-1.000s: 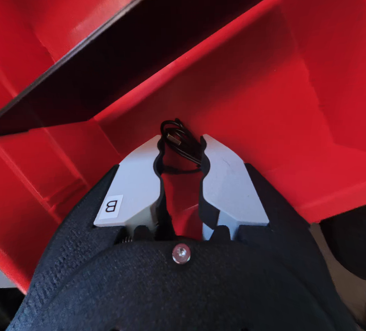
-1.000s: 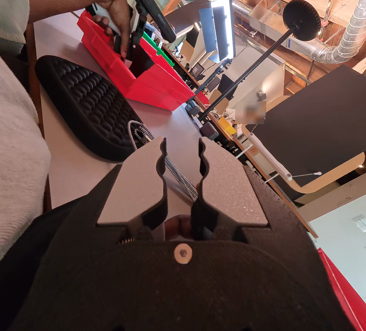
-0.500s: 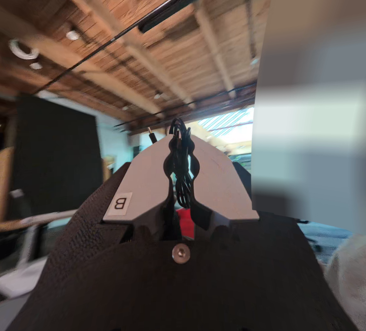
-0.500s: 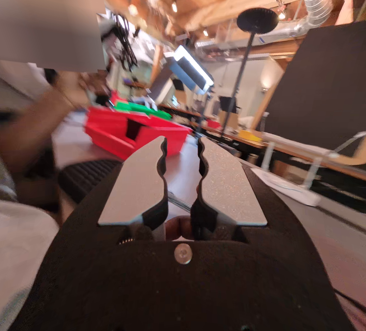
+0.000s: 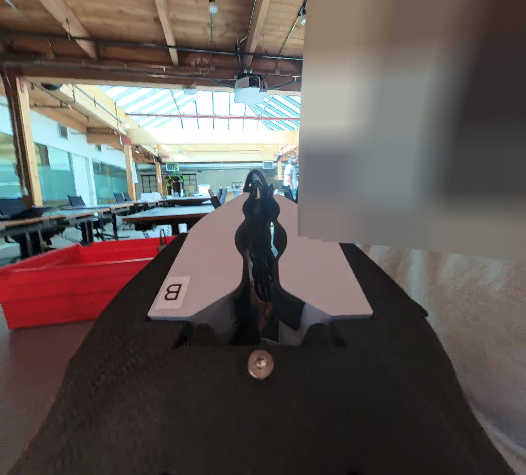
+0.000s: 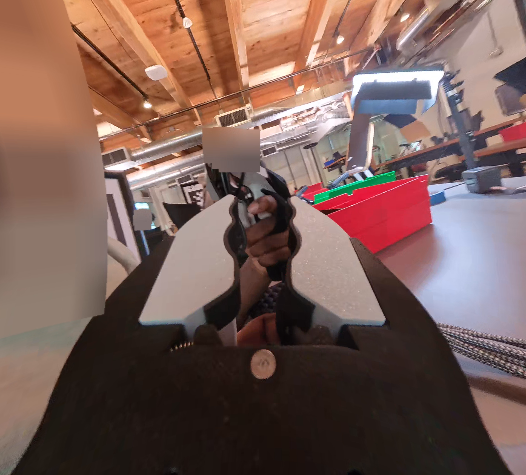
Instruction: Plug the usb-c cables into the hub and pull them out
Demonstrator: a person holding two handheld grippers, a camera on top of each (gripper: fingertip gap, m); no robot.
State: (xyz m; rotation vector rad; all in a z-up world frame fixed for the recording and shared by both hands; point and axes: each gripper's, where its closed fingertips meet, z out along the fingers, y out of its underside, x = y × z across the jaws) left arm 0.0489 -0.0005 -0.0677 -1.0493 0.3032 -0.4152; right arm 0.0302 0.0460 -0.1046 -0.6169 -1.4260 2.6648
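Note:
My left gripper (image 5: 260, 197) is shut on a coiled black cable (image 5: 262, 276) and holds it up in the air near the person's chest. A loop of the cable sticks out past the fingertips, and a plug end shows beside the left fingertip. My right gripper (image 6: 263, 201) is open and empty, raised above the table. Past its fingers, a hand (image 6: 266, 236) grips the left gripper's handle. A black-and-white braided cable (image 6: 484, 347) lies on the table at the lower right of the right wrist view. No hub is in view.
A red bin (image 5: 71, 276) stands on the table to the left of my left gripper; it also shows in the right wrist view (image 6: 398, 214), with a green bin (image 6: 358, 185) behind it. The grey table (image 6: 469, 248) stretches right. A light panel (image 6: 395, 91) stands behind the bins.
My left gripper shut on the black cable inside the red bin and lifted it out and up. My right gripper swung up from the table toward the left hand, still open.

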